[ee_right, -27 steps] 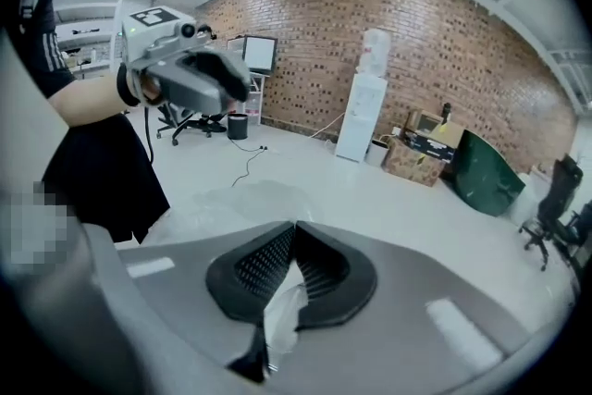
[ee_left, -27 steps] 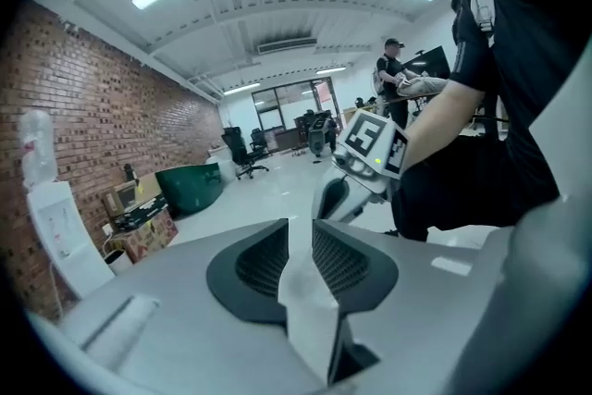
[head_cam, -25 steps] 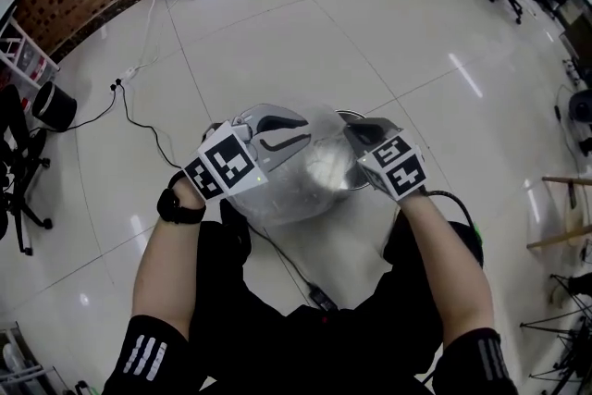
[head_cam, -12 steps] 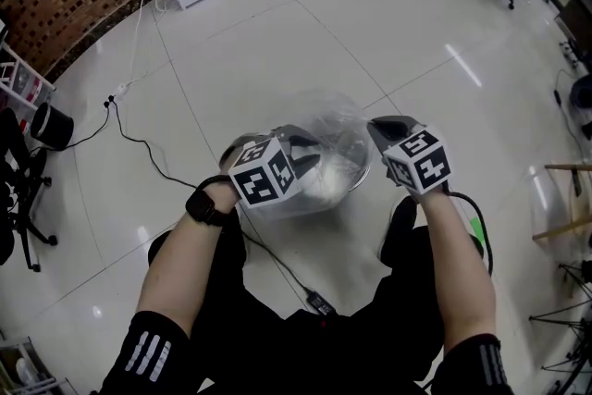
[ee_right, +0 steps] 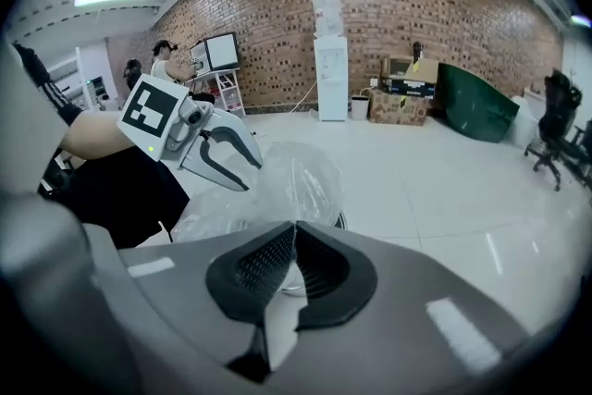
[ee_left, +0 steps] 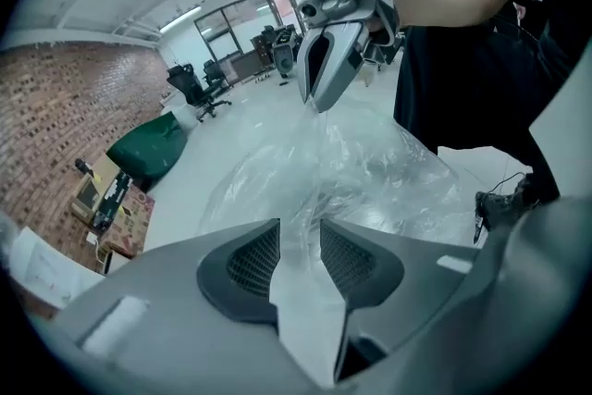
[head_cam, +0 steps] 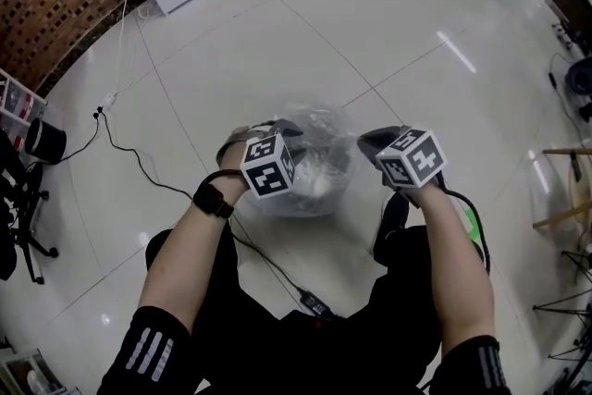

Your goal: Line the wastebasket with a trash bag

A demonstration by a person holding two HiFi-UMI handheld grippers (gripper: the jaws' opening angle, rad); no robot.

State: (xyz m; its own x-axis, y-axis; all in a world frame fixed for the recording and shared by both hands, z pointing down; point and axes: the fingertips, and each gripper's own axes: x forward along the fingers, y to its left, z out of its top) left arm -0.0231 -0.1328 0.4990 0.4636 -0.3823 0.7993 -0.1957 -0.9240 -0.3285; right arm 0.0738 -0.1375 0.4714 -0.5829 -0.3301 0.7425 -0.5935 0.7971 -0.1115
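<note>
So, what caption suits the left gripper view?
Jaws just opening around the trash bag, the left gripper faces the right gripper pinching its far edge.

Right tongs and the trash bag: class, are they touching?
Cannot tell. In the right gripper view the right tongs are shut, and the trash bag rises just behind their tips, but no film shows pinched.

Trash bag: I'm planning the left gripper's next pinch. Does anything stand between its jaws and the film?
Nothing visible does. The left gripper, whose jaws have just been opening, faces the trash bag directly, film showing through the gap.
</note>
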